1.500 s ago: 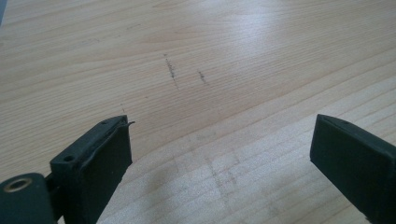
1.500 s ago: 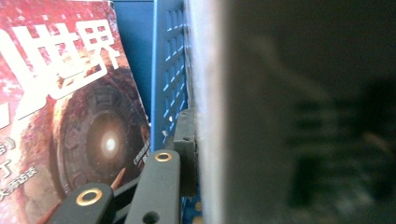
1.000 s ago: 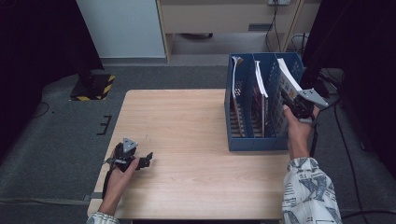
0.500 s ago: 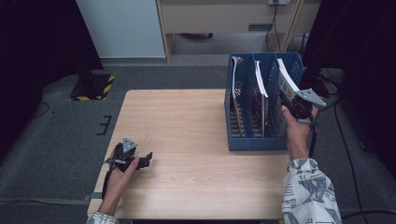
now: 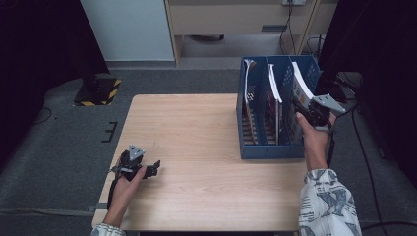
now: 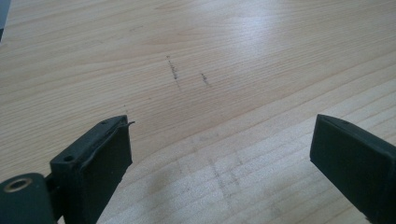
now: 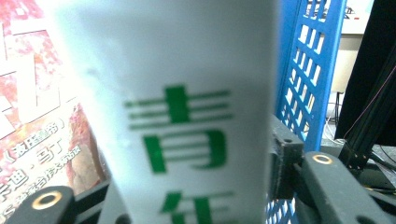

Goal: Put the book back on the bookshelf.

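tools: black, grey three-cornered top plates | right sleeve [image 5: 327,204]: white, grey-patterned

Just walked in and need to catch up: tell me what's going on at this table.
A person is working with a hand-held gripper in each hand at a wooden table. The right gripper is at the rightmost compartment of a blue file rack, with a white book spine printed in green between its jaws; they have just been opening, so it looks like a release rather than a firm hold. The left gripper rests near the table's front left, jaws open over bare wood.
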